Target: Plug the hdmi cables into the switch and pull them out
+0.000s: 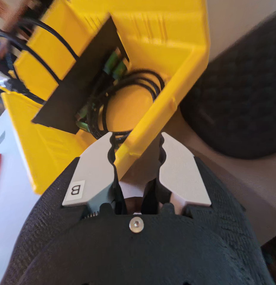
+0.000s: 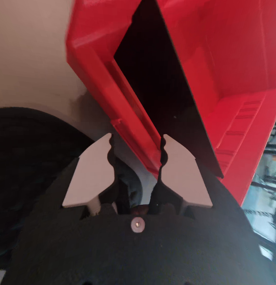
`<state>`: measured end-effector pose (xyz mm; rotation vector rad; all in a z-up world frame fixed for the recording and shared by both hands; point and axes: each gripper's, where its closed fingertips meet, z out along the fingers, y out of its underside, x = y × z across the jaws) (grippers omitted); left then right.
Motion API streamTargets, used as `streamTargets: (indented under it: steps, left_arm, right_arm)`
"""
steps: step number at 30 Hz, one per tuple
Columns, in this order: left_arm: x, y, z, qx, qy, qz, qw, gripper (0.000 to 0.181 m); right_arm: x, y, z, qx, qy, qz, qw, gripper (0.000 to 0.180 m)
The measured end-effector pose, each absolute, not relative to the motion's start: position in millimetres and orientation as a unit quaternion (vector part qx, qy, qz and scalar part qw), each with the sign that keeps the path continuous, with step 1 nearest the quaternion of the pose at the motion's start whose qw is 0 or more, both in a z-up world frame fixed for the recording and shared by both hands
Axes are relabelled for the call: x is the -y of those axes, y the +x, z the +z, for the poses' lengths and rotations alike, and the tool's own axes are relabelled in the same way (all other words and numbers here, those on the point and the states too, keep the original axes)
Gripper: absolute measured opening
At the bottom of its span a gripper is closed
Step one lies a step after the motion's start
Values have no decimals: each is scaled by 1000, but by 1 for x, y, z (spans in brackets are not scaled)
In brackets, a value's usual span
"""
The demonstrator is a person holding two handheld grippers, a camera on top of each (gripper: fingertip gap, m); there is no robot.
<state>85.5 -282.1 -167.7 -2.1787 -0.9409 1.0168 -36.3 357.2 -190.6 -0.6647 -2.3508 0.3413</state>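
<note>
My left tongs (image 1: 136,139) straddle the yellow bin's (image 1: 194,64) rim, spread; coiled HDMI cables (image 1: 134,86) lie inside. My right tongs (image 2: 137,141), spread, straddle the red bin's (image 2: 226,61) rim. No switch visible; plugging seems unstarted.

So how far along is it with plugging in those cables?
Nothing looks plugged yet. The black cables lie coiled in the yellow bin, untouched. Right now the left claw straddles that bin's rim, and the right claw a red bin's. No switch shows; all plugging remains.
</note>
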Motion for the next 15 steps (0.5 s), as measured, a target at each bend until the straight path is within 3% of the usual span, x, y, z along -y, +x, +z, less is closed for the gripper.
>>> streamTargets:
  steps: [1,3,5,7,9,11,14,15]
  left_arm:
    - [275,88,-151,367,-773,391,339,54]
    - [258,101,-104,380,-667,401,501,63]
    - [253,124,-50,380,-508,385,670,83]
    - [265,149,-9,354,-348,380,780,108]
    - [277,158,17,330,-244,393,823,128]
    - [259,156,26,321,-251,361,839,142]
    - [235,154,29,301,-256,388,833,145]
    - [225,151,26,294,-275,404,822,145]
  right_arm:
    - [-351,-32,-183,891,-258,168,333,61]
    - [-335,-24,-161,859,-270,266,344,65]
    - [-314,-16,-128,799,-273,390,366,69]
    - [-294,-3,-87,702,-263,534,391,68]
    - [-281,15,-49,576,-241,672,398,73]
    - [-270,26,-25,484,-207,754,394,90]
    - [-246,24,-26,452,-209,795,347,134]
    - [-238,26,-30,448,-202,806,330,138]
